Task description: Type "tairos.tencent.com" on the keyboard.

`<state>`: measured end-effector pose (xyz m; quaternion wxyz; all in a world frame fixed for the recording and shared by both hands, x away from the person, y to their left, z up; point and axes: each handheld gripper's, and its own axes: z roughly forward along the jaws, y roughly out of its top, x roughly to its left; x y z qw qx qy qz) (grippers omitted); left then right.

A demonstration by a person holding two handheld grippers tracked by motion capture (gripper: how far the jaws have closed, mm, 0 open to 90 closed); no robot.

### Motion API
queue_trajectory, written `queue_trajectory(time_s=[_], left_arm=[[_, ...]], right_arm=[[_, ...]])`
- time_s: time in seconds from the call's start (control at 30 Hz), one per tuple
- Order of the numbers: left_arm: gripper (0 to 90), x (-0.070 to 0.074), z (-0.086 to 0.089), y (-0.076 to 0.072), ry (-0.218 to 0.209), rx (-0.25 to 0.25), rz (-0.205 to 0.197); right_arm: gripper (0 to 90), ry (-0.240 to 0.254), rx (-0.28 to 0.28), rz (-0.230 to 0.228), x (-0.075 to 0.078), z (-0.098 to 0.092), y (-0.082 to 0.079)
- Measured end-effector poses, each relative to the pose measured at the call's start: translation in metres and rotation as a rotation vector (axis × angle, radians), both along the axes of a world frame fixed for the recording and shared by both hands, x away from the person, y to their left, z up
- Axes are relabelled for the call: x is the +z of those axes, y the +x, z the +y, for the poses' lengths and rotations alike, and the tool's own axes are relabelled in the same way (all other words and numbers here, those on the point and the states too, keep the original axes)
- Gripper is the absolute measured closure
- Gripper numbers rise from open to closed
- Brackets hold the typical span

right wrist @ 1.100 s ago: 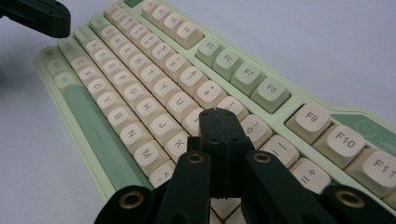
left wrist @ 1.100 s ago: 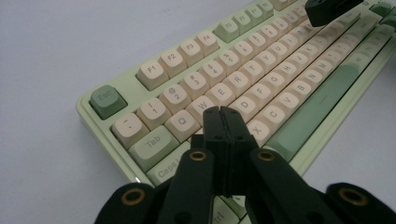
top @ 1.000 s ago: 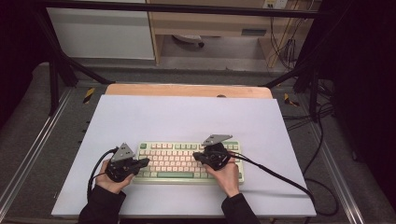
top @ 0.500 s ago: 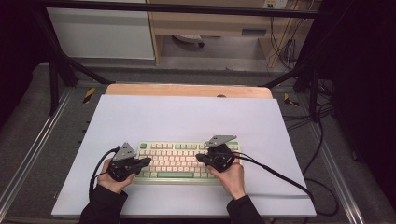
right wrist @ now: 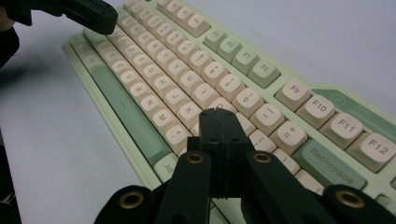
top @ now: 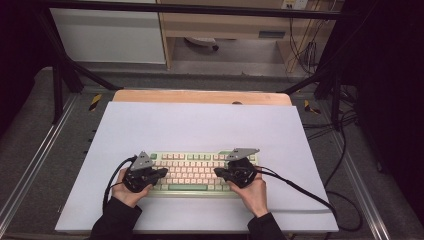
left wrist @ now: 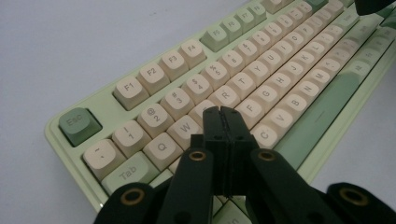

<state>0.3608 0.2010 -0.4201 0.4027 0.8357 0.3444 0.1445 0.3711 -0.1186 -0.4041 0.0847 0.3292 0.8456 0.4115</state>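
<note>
Keyboard typing under way, no end state visible.
Left gripper and right gripper, jaws pressed together, hover over letter keys; how many presses remain I cannot tell.

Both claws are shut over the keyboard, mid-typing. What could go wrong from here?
1. The left claw tip spans about a keycap, so it may press two keys on the keyboard at once.
2. The right claw hides the keys under it, so aim is uncertain.
3. A hard press could slide the keyboard.
</note>
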Motion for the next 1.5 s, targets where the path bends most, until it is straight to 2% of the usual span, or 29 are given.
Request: queue_trajectory(time_s=[0.27, 0.9, 1.5], left_arm=[[89.3, -0.005, -0.004, 0.004, 0.019, 0.002, 0.010], [89.5, -0.010, -0.005, 0.004, 0.032, -0.003, 0.011], [89.3, -0.004, 0.000, -0.003, 0.007, -0.015, -0.003]], right_arm=[[90.0, 0.007, -0.006, 0.007, -0.004, -0.008, -0.005], [90.0, 0.019, -0.003, 0.005, -0.009, -0.012, -0.008], [90.0, 0.025, -0.005, 0.005, -0.009, -0.010, -0.008]])
